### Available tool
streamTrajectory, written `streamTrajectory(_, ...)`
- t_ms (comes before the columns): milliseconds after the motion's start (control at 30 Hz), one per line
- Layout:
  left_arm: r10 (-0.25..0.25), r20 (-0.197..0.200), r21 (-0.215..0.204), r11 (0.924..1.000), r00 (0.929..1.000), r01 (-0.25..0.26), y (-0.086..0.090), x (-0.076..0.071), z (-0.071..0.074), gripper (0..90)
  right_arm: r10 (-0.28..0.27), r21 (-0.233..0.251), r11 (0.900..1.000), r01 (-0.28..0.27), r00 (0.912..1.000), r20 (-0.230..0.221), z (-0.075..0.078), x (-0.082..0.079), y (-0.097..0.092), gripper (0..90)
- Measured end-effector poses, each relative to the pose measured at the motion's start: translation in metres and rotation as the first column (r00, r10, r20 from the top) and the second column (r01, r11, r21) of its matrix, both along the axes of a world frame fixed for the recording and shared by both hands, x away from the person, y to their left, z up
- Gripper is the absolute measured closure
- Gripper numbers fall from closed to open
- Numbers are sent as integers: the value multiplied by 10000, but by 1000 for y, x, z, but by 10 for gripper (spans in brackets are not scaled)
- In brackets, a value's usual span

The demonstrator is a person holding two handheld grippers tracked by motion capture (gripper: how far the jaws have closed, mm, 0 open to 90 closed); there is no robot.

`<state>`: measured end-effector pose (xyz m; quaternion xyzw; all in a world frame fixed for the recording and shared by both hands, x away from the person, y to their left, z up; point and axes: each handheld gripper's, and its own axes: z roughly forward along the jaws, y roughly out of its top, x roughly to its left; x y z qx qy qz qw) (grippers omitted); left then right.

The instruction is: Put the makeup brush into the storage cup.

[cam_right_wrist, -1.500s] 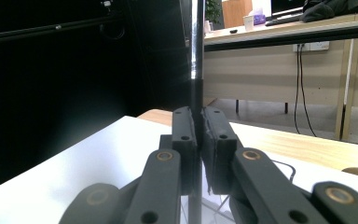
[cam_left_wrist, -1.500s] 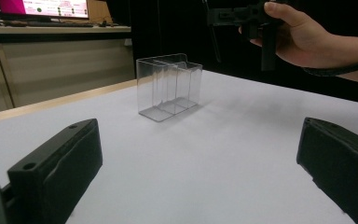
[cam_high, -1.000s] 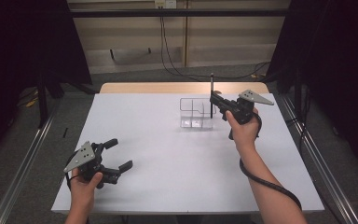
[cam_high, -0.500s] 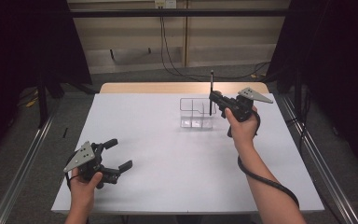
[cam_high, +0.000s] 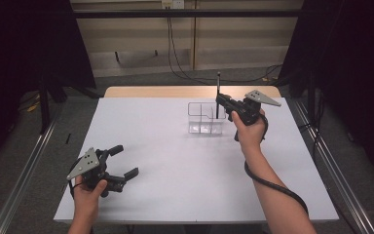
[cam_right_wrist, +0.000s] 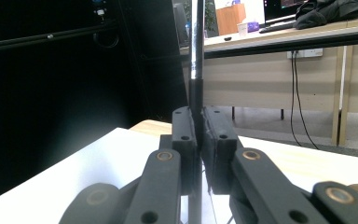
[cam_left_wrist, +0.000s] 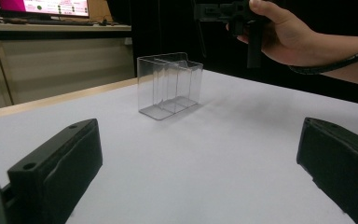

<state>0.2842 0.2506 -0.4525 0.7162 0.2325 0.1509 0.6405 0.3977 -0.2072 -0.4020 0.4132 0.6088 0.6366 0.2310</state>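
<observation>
High view shows the white table (cam_high: 175, 195), the clear divided holder (cam_high: 203, 118) toward its far edge, and the right gripper (cam_high: 222, 103) with jaws clamped on an upright pen (cam_high: 218, 92) above it, seemingly ready for a straight lowering into a compartment, while the left gripper (cam_high: 124, 161) rests with jaws apart.

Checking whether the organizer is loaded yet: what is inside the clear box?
The clear box looks empty, just dividers. The right claw holds a pen upright over it; the pen's lower end is hard to see.
</observation>
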Motion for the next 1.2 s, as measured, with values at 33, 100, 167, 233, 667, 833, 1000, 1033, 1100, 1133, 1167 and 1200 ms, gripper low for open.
streamTrajectory(33, 10, -12, -4, 10000, 10000, -10, 0, 0, 0, 0, -11, -1, 10000, 11, 10000, 30, 0, 1, 0, 847)
streamTrajectory(100, 0, -9, -13, 10000, 10000, 0, 0, 0, 0, 0, -26, -22, 10000, 26, 10000, 21, 0, 2, 0, 847)
streamTrajectory(167, 8, -13, -7, 10000, 10000, -8, 0, 0, 0, 0, -41, -23, 10000, 41, 10000, 28, 0, 3, 0, 847)
streamTrajectory(233, -4, -34, -10, 10000, 10000, 4, 0, 0, 0, 0, -54, -16, 10000, 54, 10000, 18, 0, 4, 0, 847)
streamTrajectory(667, -52, -57, -7, 10000, 10000, 52, 0, 0, -1, 0, -128, 186, 9997, 127, 9999, 54, -3, 12, 1, 846)
streamTrajectory(833, -15, -56, -82, 10000, 10000, 15, 1, 0, -1, 0, -189, 174, 9997, 188, 9998, 70, -3, 16, 1, 847)
streamTrajectory(1000, -13, -55, -90, 10000, 10000, 13, 1, 0, -1, 0, -156, 103, 9998, 155, 9998, 106, -2, 18, 2, 847)
streamTrajectory(1033, -20, -51, -85, 10000, 10000, 19, 1, 1, -1, 0, -149, 98, 9998, 149, 9998, 89, -2, 19, 3, 847)
streamTrajectory(1100, -11, -49, -77, 10000, 10000, 11, 1, 1, -1, 0, -185, 38, 9998, 185, 9998, 121, -2, 20, 3, 847)
streamTrajectory(1133, -11, -54, -83, 10000, 10000, 11, 1, 1, -1, 0, -179, 27, 9998, 179, 9998, 124, -3, 20, 4, 847)
streamTrajectory(1167, -13, -44, -84, 10000, 10000, 13, 1, 1, -1, 0, -178, 28, 9998, 178, 9998, 119, -3, 21, 4, 846)
streamTrajectory(1200, -13, -54, -118, 9999, 10000, 12, 1, 1, -1, 0, -210, 29, 9998, 210, 9997, 123, -3, 22, 4, 847)
